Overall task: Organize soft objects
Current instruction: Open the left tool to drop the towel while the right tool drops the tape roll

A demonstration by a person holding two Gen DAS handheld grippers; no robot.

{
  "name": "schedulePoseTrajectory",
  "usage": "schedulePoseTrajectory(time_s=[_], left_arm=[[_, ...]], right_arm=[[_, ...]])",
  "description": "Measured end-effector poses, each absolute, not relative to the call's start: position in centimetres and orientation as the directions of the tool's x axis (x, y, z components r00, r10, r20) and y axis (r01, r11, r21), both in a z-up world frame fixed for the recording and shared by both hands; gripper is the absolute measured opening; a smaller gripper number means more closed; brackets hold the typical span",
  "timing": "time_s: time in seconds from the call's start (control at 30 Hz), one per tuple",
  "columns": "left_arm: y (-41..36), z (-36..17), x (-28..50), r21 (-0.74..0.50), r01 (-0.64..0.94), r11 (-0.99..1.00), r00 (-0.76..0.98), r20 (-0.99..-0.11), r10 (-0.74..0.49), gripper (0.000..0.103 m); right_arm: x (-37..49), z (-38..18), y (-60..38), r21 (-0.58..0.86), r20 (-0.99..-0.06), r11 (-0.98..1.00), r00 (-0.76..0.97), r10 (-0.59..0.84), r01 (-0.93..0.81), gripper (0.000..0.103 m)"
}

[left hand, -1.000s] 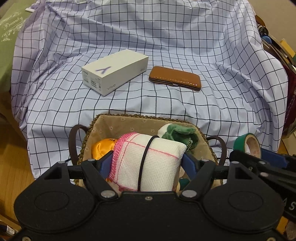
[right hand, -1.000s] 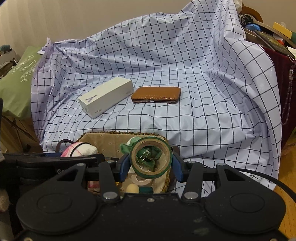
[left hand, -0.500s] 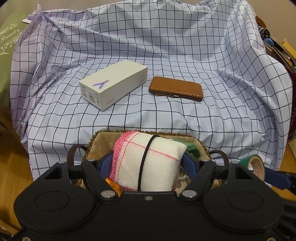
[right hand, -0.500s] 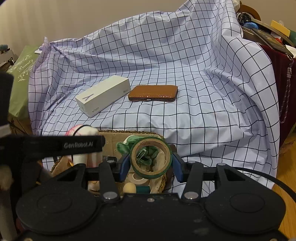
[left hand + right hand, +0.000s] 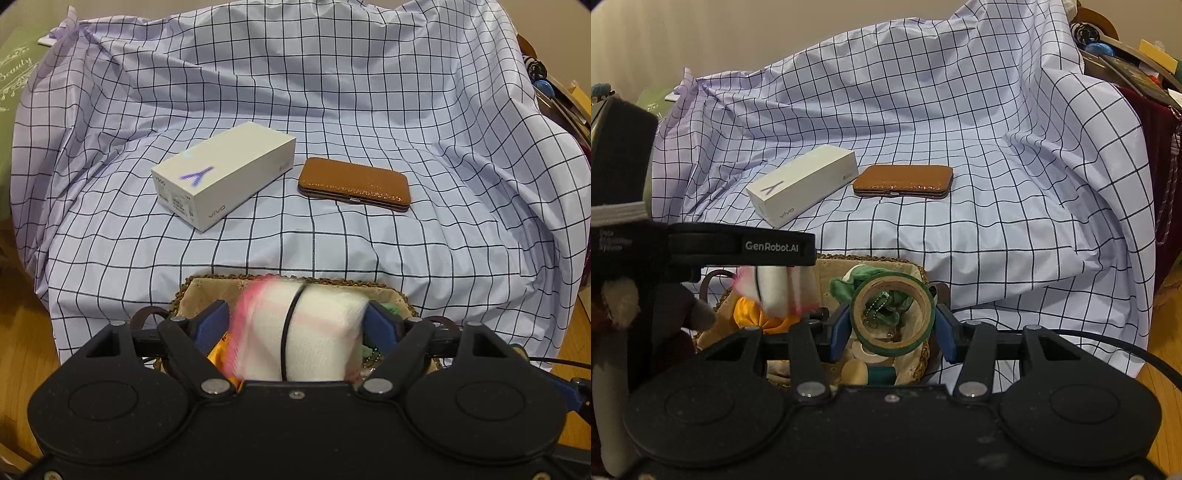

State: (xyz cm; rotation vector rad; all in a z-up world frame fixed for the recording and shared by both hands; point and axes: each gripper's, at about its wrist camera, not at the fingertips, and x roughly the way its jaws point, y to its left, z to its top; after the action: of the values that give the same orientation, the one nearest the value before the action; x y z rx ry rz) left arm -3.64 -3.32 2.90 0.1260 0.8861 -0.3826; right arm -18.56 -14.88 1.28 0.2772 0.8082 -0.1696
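1. While your left gripper [image 5: 298, 321] hangs over the basket [image 5: 207, 291], its two blue pads pinch a rolled white cloth [image 5: 317, 332] from both sides.
2. The cloth roll lies sideways between the pads, so its long side runs from left to right across the gripper.
3. It is white with a pink fuzzy edge on the left end and thin pink lines across it. A thin black band goes around its middle. It looks blurry in both views.
4. Your right gripper [image 5: 892, 325] squeezes a roll of green tape [image 5: 893, 314] between its blue pads.
5. The tape roll stands on its edge, with its round hole facing you. It is brown inside and green outside, and it sits above the right part of the basket.
6. Through the hole you can see a green soft toy [image 5: 864, 280] lying in the basket. An orange soft thing [image 5: 750, 314] lies in the left part.
7. The basket sits just in front of the checked sheet [image 5: 332, 92].
8. On the sheet, a white box [image 5: 225, 179] and a brown case [image 5: 354, 182] lie side by side, close together.
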Motion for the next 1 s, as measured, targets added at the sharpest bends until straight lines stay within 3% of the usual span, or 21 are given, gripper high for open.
schedulePoseTrajectory(time_s=[1.0], left_arm=[[1.7,3.3,-7.0,-0.012,0.223,0.975,0.640,-0.753,-0.156,0.077]], right_arm=[[-17.7,0.8,-14.1,0.172,-0.749,0.963,0.663,-0.010,0.207,0.048]])
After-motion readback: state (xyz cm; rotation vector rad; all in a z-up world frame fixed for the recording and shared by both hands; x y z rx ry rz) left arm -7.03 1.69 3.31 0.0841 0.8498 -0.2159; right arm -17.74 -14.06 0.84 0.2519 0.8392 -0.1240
